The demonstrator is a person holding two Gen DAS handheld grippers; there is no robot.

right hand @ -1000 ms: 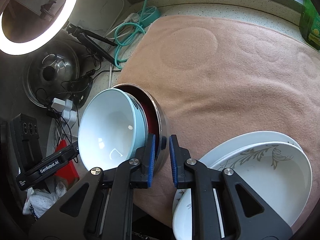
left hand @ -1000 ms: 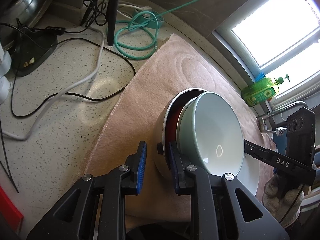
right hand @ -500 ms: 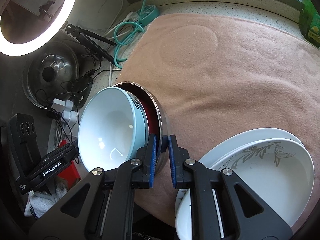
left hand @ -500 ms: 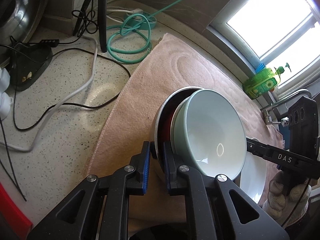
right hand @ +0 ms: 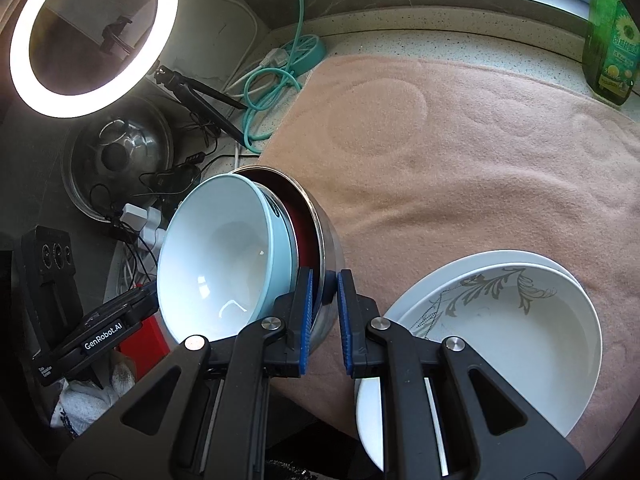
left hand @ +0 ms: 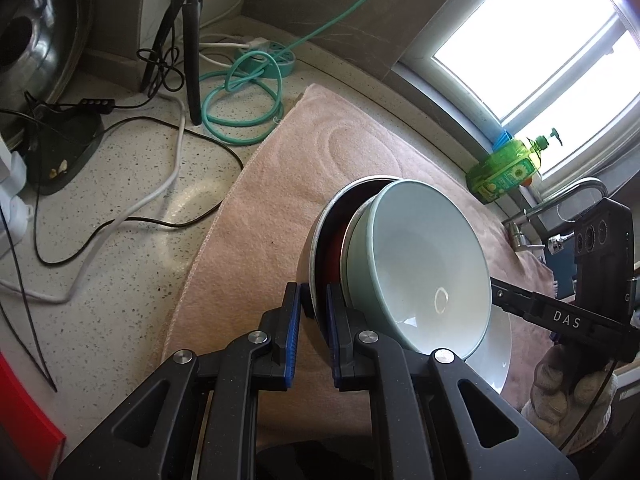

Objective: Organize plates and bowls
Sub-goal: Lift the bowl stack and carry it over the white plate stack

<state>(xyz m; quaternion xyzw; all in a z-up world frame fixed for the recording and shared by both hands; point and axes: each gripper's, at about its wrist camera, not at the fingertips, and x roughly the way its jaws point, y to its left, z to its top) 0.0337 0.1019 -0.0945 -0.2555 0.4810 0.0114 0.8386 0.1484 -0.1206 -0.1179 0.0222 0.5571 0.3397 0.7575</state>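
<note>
A pale blue-green bowl [left hand: 420, 264] sits nested in a steel bowl with a red inside [left hand: 324, 240]; the stack is tilted and held above the pink towel [left hand: 288, 200]. My left gripper [left hand: 313, 306] is shut on the steel bowl's rim. My right gripper [right hand: 323, 292] is shut on the opposite rim of the steel bowl [right hand: 326, 248], with the blue-green bowl [right hand: 224, 256] to its left. Two stacked white plates [right hand: 500, 320], the top one with a grey leaf pattern, lie on the towel at the right.
Cables, a teal coiled cord [left hand: 240, 92] and a tripod [left hand: 192, 40] lie on the speckled counter at the left. A ring light [right hand: 80, 32] and a steel lid [right hand: 120, 160] stand behind. A green soap bottle [left hand: 504, 172] is by the window, with a tap [left hand: 560, 204] beside it.
My left gripper has closed from open onto the steel bowl's rim. The bowl stack has risen and tilted a little; the right gripper has kept its hold.
</note>
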